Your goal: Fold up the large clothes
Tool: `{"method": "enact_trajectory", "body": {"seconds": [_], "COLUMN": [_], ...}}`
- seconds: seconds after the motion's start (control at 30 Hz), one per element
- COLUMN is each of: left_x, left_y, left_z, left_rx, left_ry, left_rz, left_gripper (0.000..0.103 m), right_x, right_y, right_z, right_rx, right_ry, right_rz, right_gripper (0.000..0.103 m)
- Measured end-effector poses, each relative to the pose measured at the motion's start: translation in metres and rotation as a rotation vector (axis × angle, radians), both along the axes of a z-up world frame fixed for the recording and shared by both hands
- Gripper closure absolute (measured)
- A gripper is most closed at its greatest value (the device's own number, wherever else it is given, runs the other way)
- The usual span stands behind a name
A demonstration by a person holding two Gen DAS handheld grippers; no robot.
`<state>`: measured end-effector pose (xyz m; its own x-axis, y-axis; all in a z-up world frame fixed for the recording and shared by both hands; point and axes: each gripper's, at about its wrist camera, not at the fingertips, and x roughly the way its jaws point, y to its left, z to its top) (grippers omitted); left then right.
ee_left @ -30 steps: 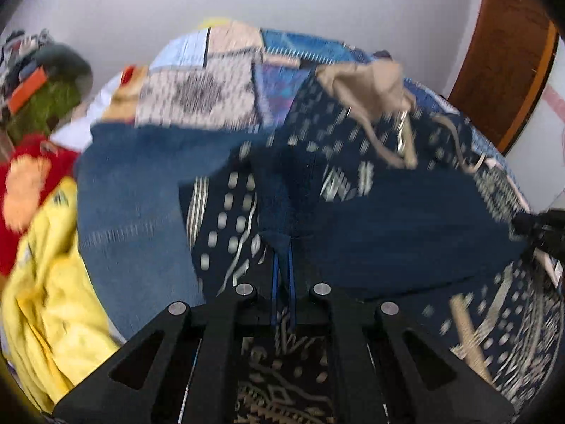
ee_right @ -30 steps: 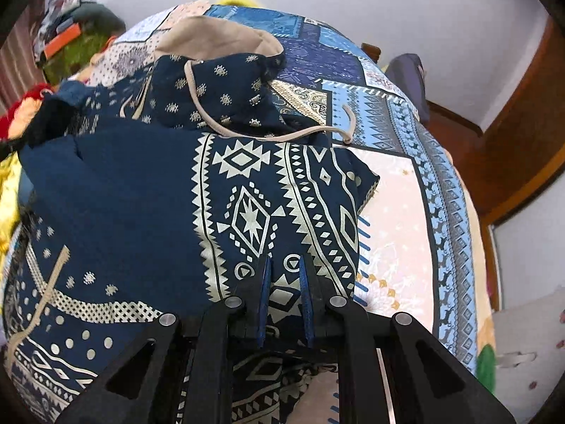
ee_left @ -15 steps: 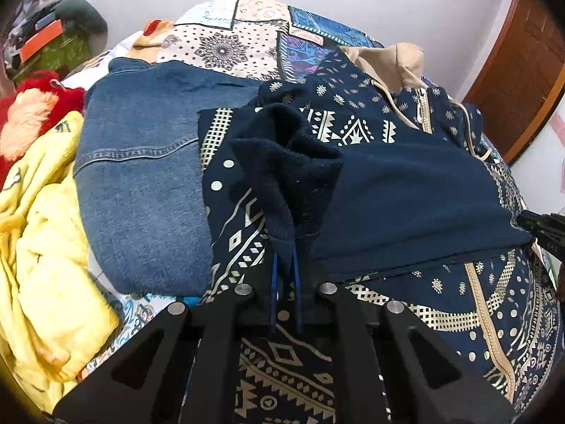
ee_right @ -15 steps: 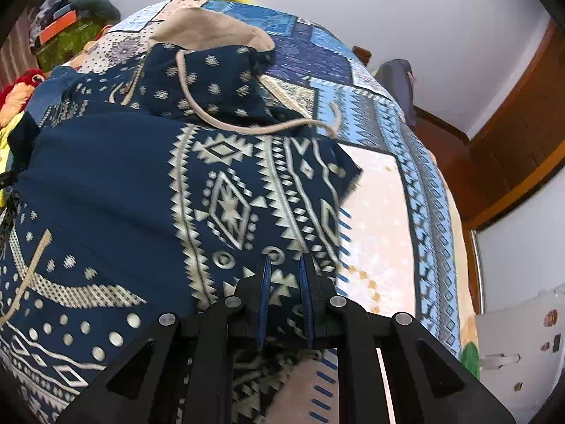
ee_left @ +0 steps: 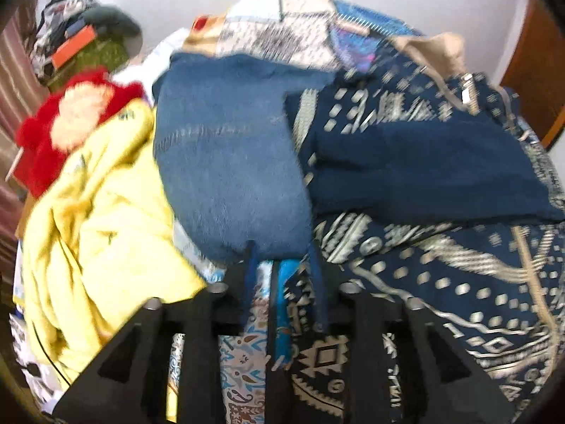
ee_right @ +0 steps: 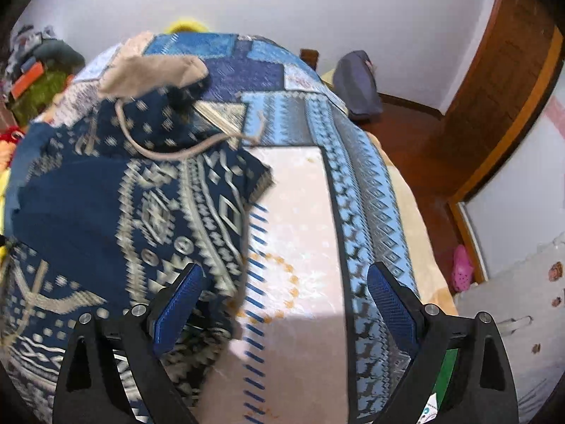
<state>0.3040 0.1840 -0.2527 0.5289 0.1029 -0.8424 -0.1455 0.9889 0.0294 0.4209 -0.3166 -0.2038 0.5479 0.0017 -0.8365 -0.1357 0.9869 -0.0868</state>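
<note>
A navy hoodie (ee_left: 423, 162) with a cream geometric print lies folded on the bed, its plain inner side turned up over the body. In the right wrist view the hoodie (ee_right: 123, 212) fills the left half, with its beige hood (ee_right: 152, 74) and drawstring (ee_right: 176, 152) at the far end. My left gripper (ee_left: 282, 258) is at the hoodie's near left edge with its jaws opening and no cloth pinched between them. My right gripper (ee_right: 282, 275) hovers at the hoodie's right edge, jaws opening wide, with only the bedspread showing between them.
A blue denim garment (ee_left: 226, 162) lies left of the hoodie, then a yellow garment (ee_left: 106, 219) and a red plush item (ee_left: 53, 134). The patchwork bedspread (ee_right: 300, 247) lies bare to the right. A wooden floor and door (ee_right: 494, 106) lie beyond the bed's right edge.
Both grippers have let go of the hoodie's cloth and spread their jaws. The folded-over part now rests on the hoodie. The left gripper shifted left, the right gripper shifted right.
</note>
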Motion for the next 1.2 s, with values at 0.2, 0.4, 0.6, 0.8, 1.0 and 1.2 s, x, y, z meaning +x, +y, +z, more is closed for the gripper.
{"method": "enact_trajectory", "body": {"seconds": [0.2, 0.4, 0.6, 0.8, 1.0, 1.2], "left_x": [0.020, 0.060, 0.123, 0.190, 0.254, 0.295], "left_y": [-0.041, -0.078, -0.092, -0.092, -0.089, -0.088], "left_z": [0.049, 0.084, 0.097, 0.082, 0.048, 0.012], "left_rx": [0.042, 0.040, -0.017, -0.034, -0.074, -0.139], "left_ry": [-0.097, -0.162, -0.175, -0.139, -0.083, -0.022], "left_rz": [-0.113, -0.188, -0.190, -0.154, -0.107, -0.059], "left_gripper": [0.033, 0.021, 0.020, 0.020, 0.020, 0.020], "right_x": [0.010, 0.031, 0.069, 0.124, 0.190, 0.251], "right_y": [0.027, 0.058, 0.086, 0.113, 0.127, 0.132], "right_z": [0.040, 0.070, 0.085, 0.073, 0.034, -0.019], "right_rx": [0.115, 0.156, 0.187, 0.182, 0.215, 0.296], "right_ry": [-0.042, -0.088, -0.103, -0.081, 0.003, 0.133], "right_rz": [0.078, 0.156, 0.213, 0.226, 0.184, 0.110], "right_gripper": [0.010, 0.010, 0.010, 0.010, 0.010, 0.010]}}
